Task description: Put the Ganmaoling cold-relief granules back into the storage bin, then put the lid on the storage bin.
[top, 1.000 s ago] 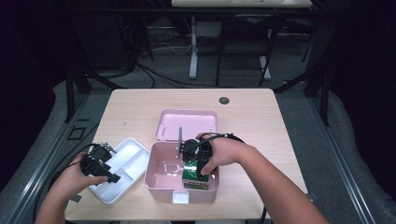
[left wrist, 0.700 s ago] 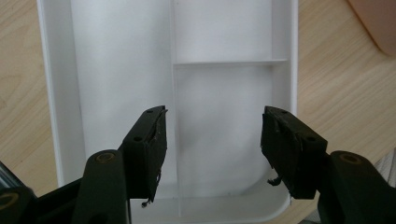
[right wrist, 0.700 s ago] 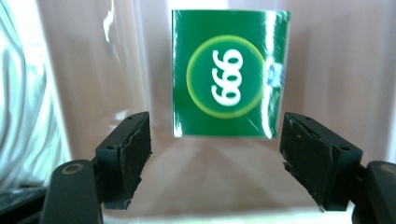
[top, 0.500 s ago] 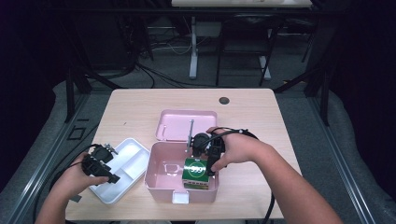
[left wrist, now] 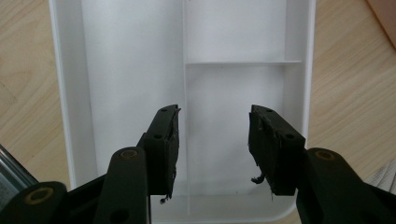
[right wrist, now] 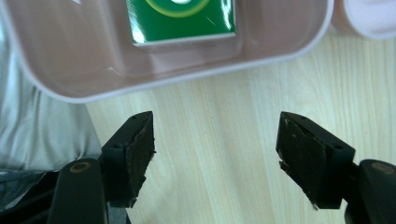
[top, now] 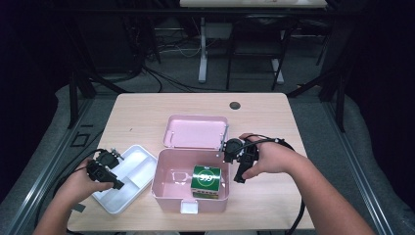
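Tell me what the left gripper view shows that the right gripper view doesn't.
The left gripper view has the white plastic divided tray under the left gripper, whose jaws have just been closing with nothing between them. The right gripper view has the pink plastic storage box holding a green carton, beyond the open, empty right gripper. Both show the light wooden table.

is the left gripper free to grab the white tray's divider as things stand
Probably yes. The left gripper hangs over the white tray, its jaws apart, just closing in, with the divider bare between them and nothing in the way.
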`<state>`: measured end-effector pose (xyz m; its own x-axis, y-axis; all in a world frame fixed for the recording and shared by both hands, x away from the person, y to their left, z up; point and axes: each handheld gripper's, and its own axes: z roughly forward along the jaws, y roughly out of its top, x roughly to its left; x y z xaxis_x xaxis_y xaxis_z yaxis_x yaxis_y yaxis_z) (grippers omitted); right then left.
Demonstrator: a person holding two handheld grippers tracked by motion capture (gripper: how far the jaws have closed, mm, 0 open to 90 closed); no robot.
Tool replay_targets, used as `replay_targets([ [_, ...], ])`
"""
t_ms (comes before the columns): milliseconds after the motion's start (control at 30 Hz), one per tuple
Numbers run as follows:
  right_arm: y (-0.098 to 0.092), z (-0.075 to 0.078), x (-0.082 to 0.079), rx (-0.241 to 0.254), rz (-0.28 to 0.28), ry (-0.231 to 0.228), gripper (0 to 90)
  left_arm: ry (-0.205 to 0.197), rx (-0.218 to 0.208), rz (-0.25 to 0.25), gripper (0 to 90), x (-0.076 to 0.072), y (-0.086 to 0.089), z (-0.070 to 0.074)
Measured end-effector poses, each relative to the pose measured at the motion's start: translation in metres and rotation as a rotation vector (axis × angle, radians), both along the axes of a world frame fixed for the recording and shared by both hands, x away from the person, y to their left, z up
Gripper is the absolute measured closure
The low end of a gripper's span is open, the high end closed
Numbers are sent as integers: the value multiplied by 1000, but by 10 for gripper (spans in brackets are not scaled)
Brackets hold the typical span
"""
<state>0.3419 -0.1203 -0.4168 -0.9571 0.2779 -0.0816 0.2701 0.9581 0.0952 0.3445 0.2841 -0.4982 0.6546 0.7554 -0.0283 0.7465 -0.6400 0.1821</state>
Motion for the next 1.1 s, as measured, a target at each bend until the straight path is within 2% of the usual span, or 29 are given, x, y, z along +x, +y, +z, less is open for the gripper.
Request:
replay_targets([
  [100,-6,-6,2,-3,-29,-2,281,0,10,0,549,3,0,1],
  [233,-11,-10,3,15,-70,-18,281,10,-4,6,573,7,1,2],
  [300,-14,-12,3,33,-95,-20,281,13,10,-1,586,9,2,2],
  [400,-17,-15,3,44,-136,-29,311,27,-9,-12,599,11,2,2],
  [467,-19,-18,2,47,-152,-19,325,21,11,-17,608,13,2,2],
  [633,-25,-27,2,57,-204,-16,332,29,23,-24,621,14,1,0],
  [700,-28,-30,2,80,-221,-16,360,27,22,-27,626,14,0,-1],
  [800,-34,-34,2,123,-248,-37,349,25,25,-32,651,15,1,-1],
  [967,-44,-38,2,148,-304,-57,351,37,30,-25,661,15,2,-4],
  [1100,-47,-40,0,176,-310,-55,357,43,43,-36,674,15,0,-5],
])
